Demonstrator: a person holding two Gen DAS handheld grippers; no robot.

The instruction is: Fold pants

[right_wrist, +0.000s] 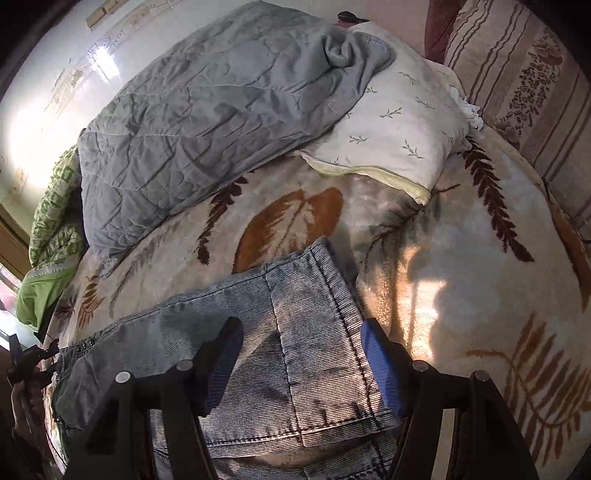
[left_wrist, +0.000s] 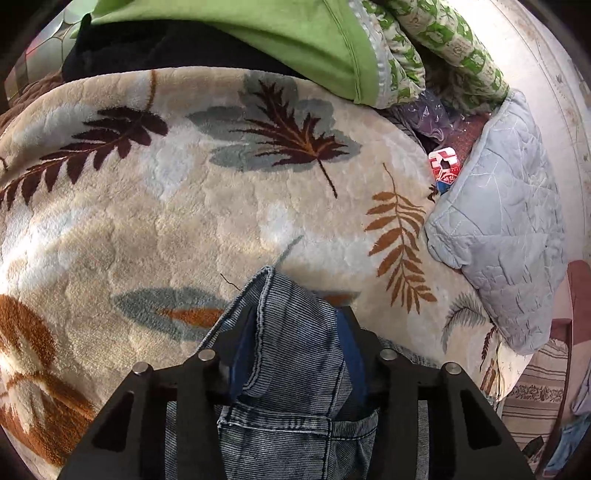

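The pants are grey-blue striped denim, lying on a cream leaf-patterned blanket (left_wrist: 155, 206) on a bed. My left gripper (left_wrist: 295, 332) is shut on a bunched edge of the pants (left_wrist: 291, 325), with cloth rising between its blue pads and hanging below. In the right wrist view the pants (right_wrist: 295, 317) lie folded and mostly flat on the blanket (right_wrist: 461, 288). My right gripper (right_wrist: 301, 336) is open just above them, its blue-padded fingers (right_wrist: 380, 365) spread to either side of the leg. My left gripper also shows at the far left edge (right_wrist: 29, 362).
A grey quilted cover (right_wrist: 207, 122) and a white sprig-print pillow (right_wrist: 399, 136) lie beyond the pants. A green blanket (left_wrist: 295, 33) and green patterned quilt (left_wrist: 443, 40) sit at the far side. A striped cushion (right_wrist: 517, 81) is at the right. A red-and-white packet (left_wrist: 443, 166) lies by the quilt.
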